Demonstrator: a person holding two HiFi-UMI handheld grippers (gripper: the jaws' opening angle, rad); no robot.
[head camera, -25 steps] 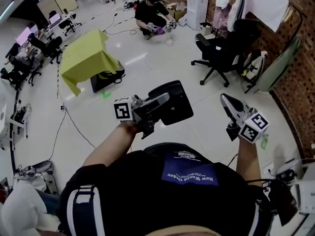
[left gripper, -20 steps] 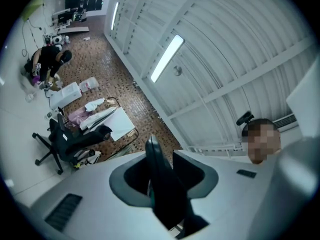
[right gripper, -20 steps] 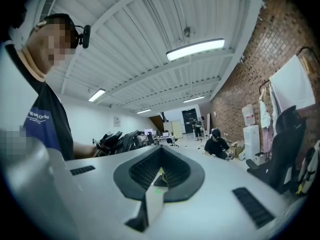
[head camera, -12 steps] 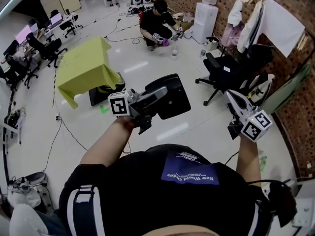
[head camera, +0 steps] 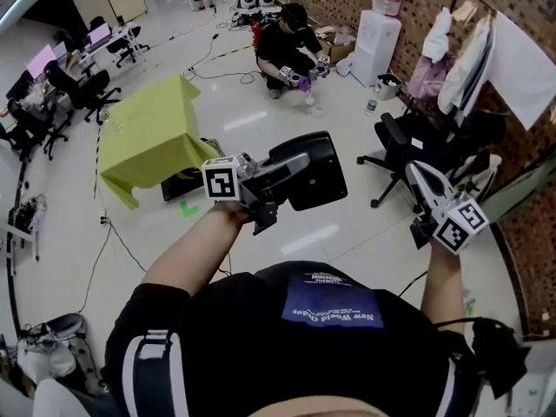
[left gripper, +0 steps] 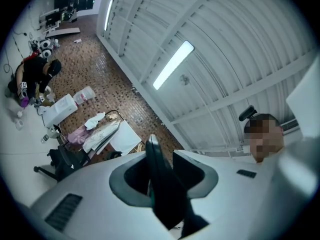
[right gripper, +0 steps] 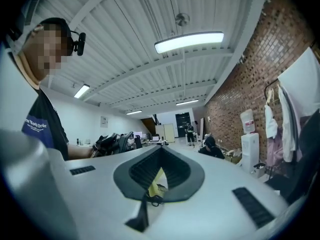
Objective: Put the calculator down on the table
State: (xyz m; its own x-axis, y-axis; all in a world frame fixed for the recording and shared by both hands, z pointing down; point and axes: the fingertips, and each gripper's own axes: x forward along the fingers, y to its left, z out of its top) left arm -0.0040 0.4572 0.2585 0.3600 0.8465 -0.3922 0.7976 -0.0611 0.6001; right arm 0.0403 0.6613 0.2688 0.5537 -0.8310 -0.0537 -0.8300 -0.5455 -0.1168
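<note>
Left claw (head camera: 294, 165): jaws set partway apart, clamped on one edge of the black calculator (head camera: 317, 174). Along my own jaws the slab shows edge-on, pinched between the pads. The calculator is up in the air in front of my chest, over the pale floor (head camera: 261, 102). It is well apart from the table (head camera: 148, 124) under the yellow-green cloth, ahead to my left. Right claw (head camera: 413, 172): raised at my right, jaws pressed together, gripping nothing.

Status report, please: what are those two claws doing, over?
Left gripper shut on calculator. Right gripper shut, empty. Calculator aloft, not on yellow-draped table. Cables on floor.
</note>
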